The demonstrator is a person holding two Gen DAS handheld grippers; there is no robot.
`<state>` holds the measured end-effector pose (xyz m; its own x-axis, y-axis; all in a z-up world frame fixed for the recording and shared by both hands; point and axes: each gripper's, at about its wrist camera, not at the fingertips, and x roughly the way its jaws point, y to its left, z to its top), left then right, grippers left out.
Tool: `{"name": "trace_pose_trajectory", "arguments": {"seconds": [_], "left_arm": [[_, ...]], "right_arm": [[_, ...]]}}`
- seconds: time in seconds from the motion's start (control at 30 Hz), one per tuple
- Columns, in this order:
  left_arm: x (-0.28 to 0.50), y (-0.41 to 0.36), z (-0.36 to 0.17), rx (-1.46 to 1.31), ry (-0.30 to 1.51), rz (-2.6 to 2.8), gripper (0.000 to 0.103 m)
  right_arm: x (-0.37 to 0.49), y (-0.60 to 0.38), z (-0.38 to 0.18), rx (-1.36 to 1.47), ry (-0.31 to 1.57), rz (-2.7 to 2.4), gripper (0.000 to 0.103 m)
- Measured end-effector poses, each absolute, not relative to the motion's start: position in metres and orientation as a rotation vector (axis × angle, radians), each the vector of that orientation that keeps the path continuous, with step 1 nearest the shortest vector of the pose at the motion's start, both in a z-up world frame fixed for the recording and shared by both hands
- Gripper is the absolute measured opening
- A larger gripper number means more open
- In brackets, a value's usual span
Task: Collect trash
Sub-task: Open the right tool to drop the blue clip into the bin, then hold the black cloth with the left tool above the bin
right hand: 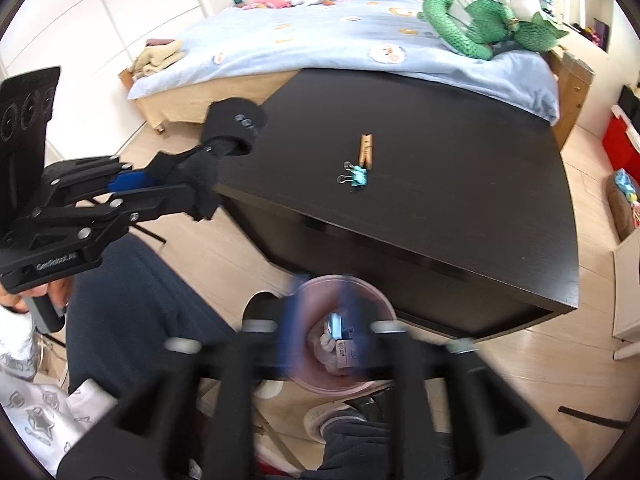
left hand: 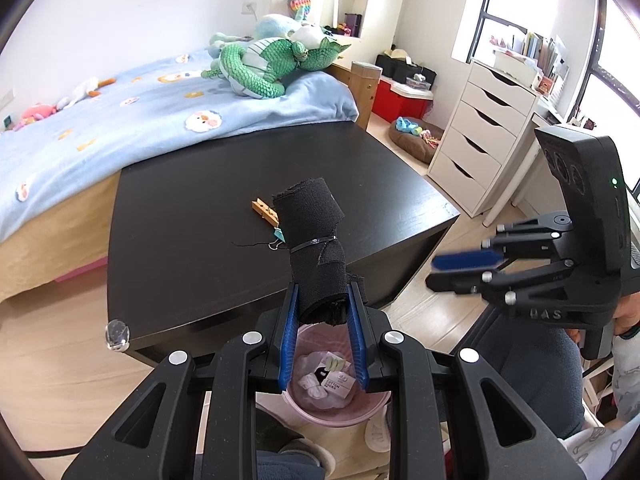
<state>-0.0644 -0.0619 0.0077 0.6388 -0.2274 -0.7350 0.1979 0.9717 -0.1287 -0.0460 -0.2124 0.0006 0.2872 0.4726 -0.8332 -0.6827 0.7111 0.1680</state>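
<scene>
One dark table (left hand: 192, 208) stands by one blue-covered bed (left hand: 120, 120), above one pink bin (right hand: 384, 300). Left gripper (left hand: 322, 312) clamps one black sock roll (left hand: 316, 240); right gripper (right hand: 332, 320), blurred, is parted over the bin. One clothespin (right hand: 366, 150) touches one teal binder clip (right hand: 358, 178), clear only in the right view.

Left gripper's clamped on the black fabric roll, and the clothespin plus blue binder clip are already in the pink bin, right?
Not quite. The left gripper does clamp the black fabric roll, but the clothespin and blue binder clip lie on the dark table, not in the pink bin. The right wrist view shows it.
</scene>
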Motion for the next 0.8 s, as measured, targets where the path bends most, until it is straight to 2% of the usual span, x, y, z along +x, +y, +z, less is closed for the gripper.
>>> {"name": "trace_pose_trajectory", "arguments": {"seconds": [0.03, 0.07, 0.13, 0.8], "left_arm": [[-0.065, -0.062, 0.008, -0.036, 0.845, -0.245, 0.023], [-0.064, -0.063, 0.008, -0.035, 0.848, -0.248, 0.023], [-0.064, -0.064, 0.007, -0.031, 0.854, -0.253, 0.023], [-0.067, -0.082, 0.005, 0.007, 0.878, -0.300, 0.023]], "right_arm": [[-0.045, -0.215, 0.002, -0.223, 1.007, 0.776, 0.079], [-0.045, -0.218, 0.004, -0.208, 0.995, 0.770, 0.089], [-0.043, -0.220, 0.007, -0.208, 0.989, 0.744, 0.094], [-0.041, -0.250, 0.025, -0.140, 0.954, 0.670, 0.098]]}}
